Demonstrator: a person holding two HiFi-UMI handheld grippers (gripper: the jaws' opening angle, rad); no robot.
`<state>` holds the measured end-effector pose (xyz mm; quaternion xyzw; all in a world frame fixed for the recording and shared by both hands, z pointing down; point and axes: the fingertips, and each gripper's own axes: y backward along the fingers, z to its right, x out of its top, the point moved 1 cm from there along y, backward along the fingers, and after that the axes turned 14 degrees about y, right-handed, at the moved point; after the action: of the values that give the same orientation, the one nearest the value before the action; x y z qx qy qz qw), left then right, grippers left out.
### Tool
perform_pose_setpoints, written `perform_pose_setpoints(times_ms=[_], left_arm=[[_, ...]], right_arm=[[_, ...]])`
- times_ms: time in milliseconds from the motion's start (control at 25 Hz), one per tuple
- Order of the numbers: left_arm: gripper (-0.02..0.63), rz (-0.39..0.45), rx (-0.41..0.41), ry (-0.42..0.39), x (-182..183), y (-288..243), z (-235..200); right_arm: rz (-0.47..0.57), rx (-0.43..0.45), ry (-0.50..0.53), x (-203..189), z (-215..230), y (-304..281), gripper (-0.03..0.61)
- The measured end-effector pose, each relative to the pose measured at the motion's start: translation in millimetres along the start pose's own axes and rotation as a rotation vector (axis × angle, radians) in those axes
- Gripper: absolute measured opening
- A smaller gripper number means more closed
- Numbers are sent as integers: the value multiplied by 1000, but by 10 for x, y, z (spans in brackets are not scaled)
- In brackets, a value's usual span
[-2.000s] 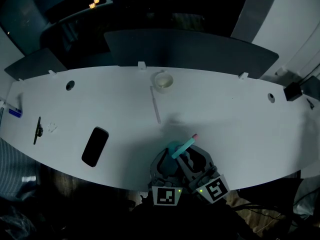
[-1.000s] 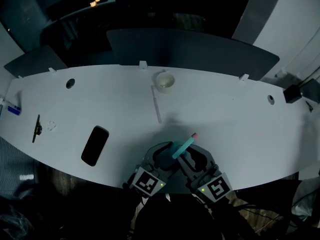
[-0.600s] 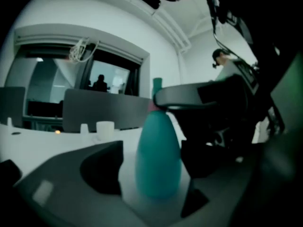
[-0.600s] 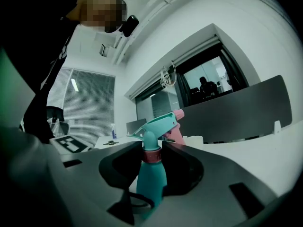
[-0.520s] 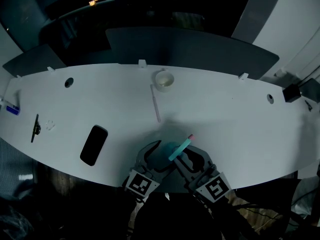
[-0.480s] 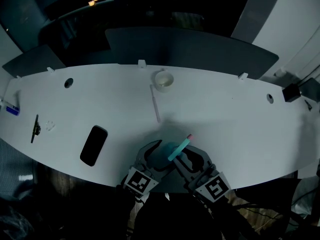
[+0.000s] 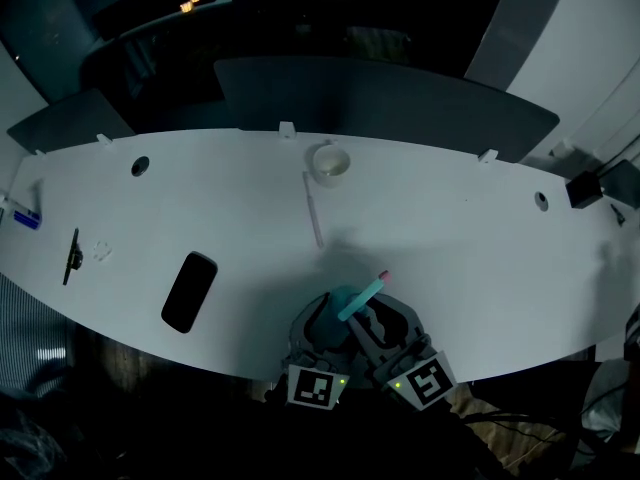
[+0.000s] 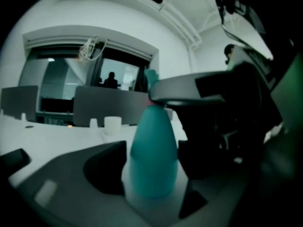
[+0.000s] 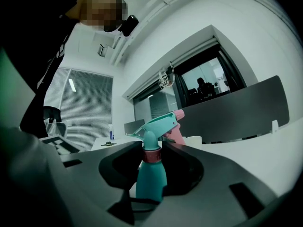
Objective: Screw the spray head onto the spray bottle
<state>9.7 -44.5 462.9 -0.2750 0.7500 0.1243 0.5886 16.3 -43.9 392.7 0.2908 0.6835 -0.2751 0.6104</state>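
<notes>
Two pairs of jaws share one spray bottle (image 9: 151, 178): those of the right gripper (image 9: 151, 164) pinch it at the shoulder, just under the pink collar (image 9: 152, 156), while those of the left gripper (image 8: 154, 174), having just been closing, sit tight against both flanks of its teal body. Its spray head (image 9: 158, 124) sits on the neck, nozzle aimed away from the person. Bottle and grippers are at the near edge of the white worktop (image 7: 450, 228), well apart from a dark phone (image 7: 190, 291) at the left and a small white cup (image 7: 328, 162) farther back.
</notes>
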Motion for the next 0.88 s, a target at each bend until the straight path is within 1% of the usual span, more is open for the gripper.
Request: perform_pose_setpoints(times_ms=[40,80,120,200,240,280,320,360,400,440,560,600,640,680,720,800,880], left_arm=[[350,-31,-91,22,18,21,-35],[360,-80,-182,38,24,37,-75],[392,-139,-269,41,14,40,-103],[392,-243,-421,19,-53,21,-89],[363,-275,-476,1,-95,13,-65],[341,-285,-503,-14,-122,8,-48],[335,-273,-499,-22,-126,4,-41],[333,-245,-465,-25,-109,0,-34],[330,-207,-405,-24,-83,-1,-25],[328,-165,-322,-22,-64,4,-19],[327,-55,-32,-16,-75,45,-15],[327,-30,40,-1,-84,59,-11],[327,-15,82,19,-92,68,-4],[328,-10,91,37,-98,70,1],[330,-15,77,47,-99,66,3],[334,-30,36,44,-99,59,1],[334,-38,18,35,-100,59,0]], right_arm=[[-1,19,-4,-4,-18,-3,133],[-1,42,-9,-6,-39,-7,133],[1,65,-14,-6,-53,-9,133],[4,91,-23,4,-59,-8,133],[7,94,-26,10,-55,-7,133],[8,92,-27,15,-47,-4,133],[10,86,-27,15,-37,1,133],[12,78,-25,11,-26,8,133],[15,65,-20,7,-17,14,133],[16,50,-10,2,-14,17,133],[16,16,-4,-11,-42,21,133],[19,12,-12,-11,-55,25,133],[23,10,-17,-7,-65,31,133],[25,9,-18,-3,-70,37,133],[26,8,-17,-1,-71,41,133],[24,6,-14,-10,-75,43,133],[11,4,-3,-35,-94,38,133]])
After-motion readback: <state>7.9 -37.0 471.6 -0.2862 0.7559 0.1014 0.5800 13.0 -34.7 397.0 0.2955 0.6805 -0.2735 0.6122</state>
